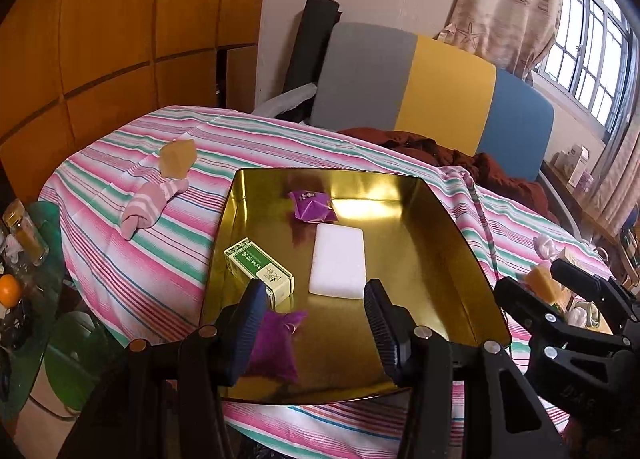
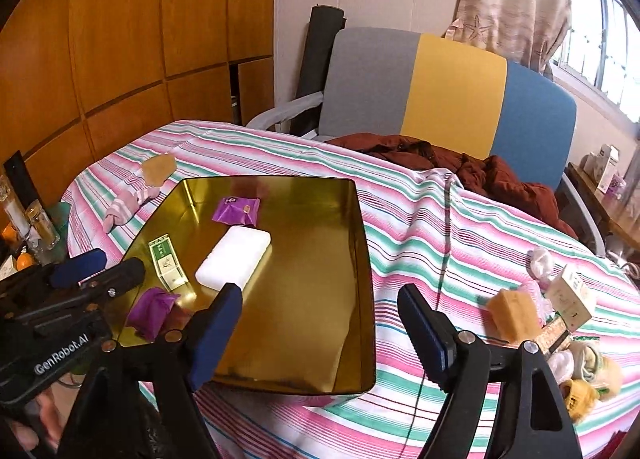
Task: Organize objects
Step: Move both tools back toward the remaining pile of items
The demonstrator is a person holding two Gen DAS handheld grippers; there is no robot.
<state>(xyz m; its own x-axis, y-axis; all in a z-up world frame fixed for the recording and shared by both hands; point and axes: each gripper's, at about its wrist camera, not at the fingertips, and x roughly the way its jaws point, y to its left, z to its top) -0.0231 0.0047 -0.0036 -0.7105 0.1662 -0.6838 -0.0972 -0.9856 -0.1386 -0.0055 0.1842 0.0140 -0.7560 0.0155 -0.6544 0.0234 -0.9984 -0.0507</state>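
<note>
While both of my grippers hang over its near edge, the gold tin tray lies on the striped cloth with its right half bare. Four items sit in its left half: a white soap bar near the middle, a green box against the left wall, a purple packet toward the far wall, and a purple pouch at the near left corner.

My left gripper stands partly open over the tray with nothing between its pads; its left finger covers part of the pouch. My right gripper is spread wide and empty, one finger over the tray's near right area, the other over bare cloth.

Open cloth runs right of the tray to a cluster at the table's right edge: an orange block, a cream carton and soft items I cannot identify, partly cut off. Left of the tray, well apart, lie a rolled pink sock and a tan block.

Print on the green box is too small to read.
</note>
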